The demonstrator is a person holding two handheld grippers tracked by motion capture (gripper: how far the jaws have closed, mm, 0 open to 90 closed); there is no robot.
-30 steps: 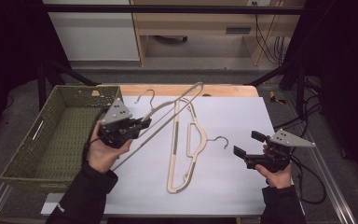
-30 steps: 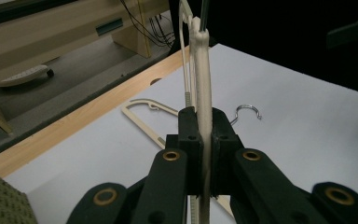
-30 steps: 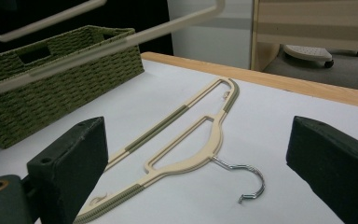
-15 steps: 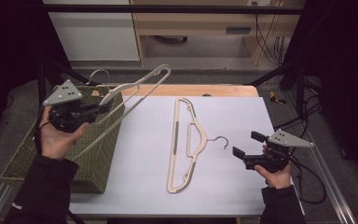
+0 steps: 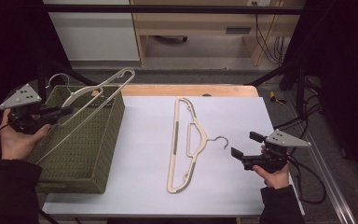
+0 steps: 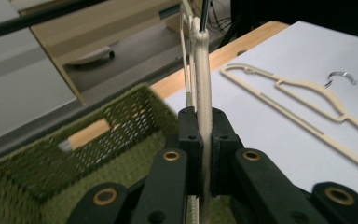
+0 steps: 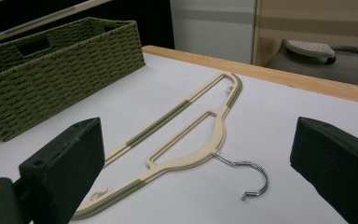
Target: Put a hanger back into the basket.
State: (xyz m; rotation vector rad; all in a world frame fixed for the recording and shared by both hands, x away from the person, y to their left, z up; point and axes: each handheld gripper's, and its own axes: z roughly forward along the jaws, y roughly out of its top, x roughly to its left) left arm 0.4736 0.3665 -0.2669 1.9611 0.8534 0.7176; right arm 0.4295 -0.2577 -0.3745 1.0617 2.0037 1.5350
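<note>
My left claw [image 5: 65, 111] is clenched on a beige hanger [image 5: 91, 100], holding it tilted above the green basket [image 5: 86, 154], as the left gripper view confirms close up, while my right claw [image 5: 242, 147] stays released beside the second hanger [image 5: 186, 140] on the surface [image 5: 144, 154] right of the basket.

The bench [image 5: 242, 116] has a white top with a wooden edge at the back. A green woven basket [image 5: 91, 154] sits on its left side. A cream hanger [image 5: 186, 140] lies flat in the middle.
</note>
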